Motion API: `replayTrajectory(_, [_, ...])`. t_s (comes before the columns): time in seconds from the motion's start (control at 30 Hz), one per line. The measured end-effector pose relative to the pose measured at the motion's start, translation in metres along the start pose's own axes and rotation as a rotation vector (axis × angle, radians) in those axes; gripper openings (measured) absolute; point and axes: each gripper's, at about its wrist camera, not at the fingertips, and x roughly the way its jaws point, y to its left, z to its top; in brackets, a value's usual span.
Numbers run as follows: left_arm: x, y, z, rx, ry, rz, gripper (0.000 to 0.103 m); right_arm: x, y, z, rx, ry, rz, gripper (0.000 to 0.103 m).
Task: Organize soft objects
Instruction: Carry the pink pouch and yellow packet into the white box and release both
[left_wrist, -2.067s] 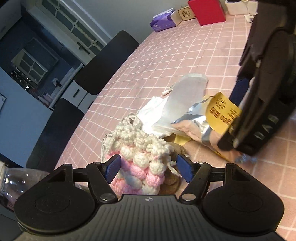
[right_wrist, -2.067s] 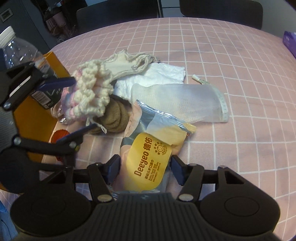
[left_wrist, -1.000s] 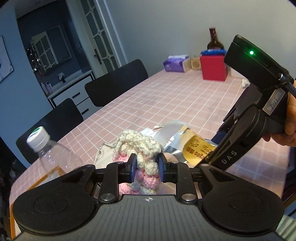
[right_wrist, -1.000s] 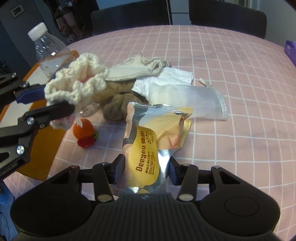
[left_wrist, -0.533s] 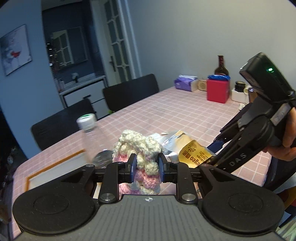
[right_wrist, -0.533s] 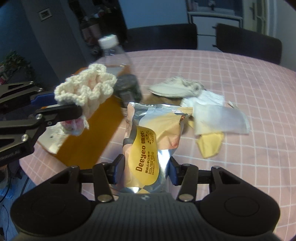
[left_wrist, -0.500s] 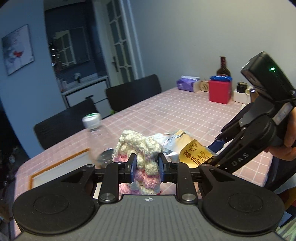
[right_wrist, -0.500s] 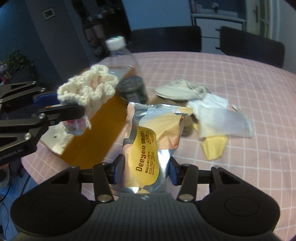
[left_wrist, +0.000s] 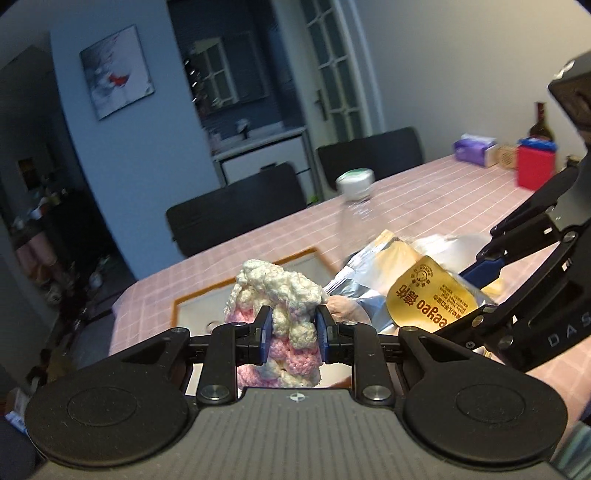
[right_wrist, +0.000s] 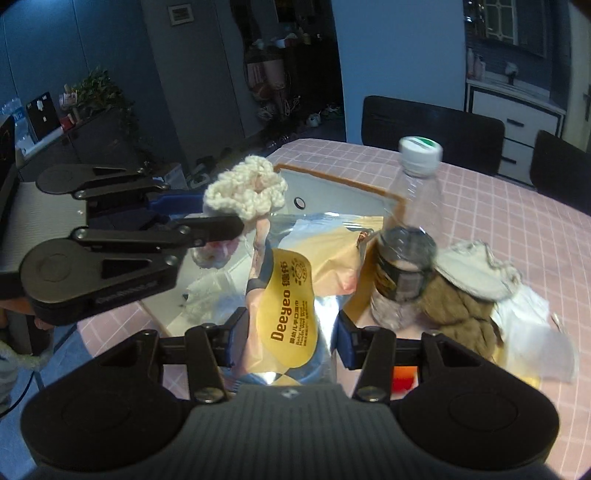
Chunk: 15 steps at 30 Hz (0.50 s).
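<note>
L gripper (left_wrist: 291, 328) clenched crochet pouch (left_wrist: 279, 306), R gripper (right_wrist: 286, 338) clamped wipes pack (right_wrist: 291, 291), both lifted over near-left tray (right_wrist: 332, 186), likely for dropping in.

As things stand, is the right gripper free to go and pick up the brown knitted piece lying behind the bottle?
Probably not. The right gripper is already shut on the wipes pack, so it has no free grasp. The water bottle also stands right against the brown knitted piece, crowding the approach.

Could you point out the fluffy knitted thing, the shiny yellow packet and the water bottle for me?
crocheted pouch (left_wrist: 284, 291): left wrist view, on its cream top.
wipes packet (right_wrist: 291, 306): right wrist view, on its yellow label.
water bottle (right_wrist: 421, 151): right wrist view, on its white cap.
</note>
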Motion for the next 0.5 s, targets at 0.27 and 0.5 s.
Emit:
replayTrajectory(0.27, [0.040,0.028,-0.010,-0.035,0.099,0.053,0.028,0.069,0.016,0.030,-0.095,0.044,-0.081,0.048])
replayTrajectory(0.5, [0.060,0.041,-0.025,-0.083,0.197,0.006,0.028,0.115,0.017,0.039,-0.146,0.118,-0.116,0.048])
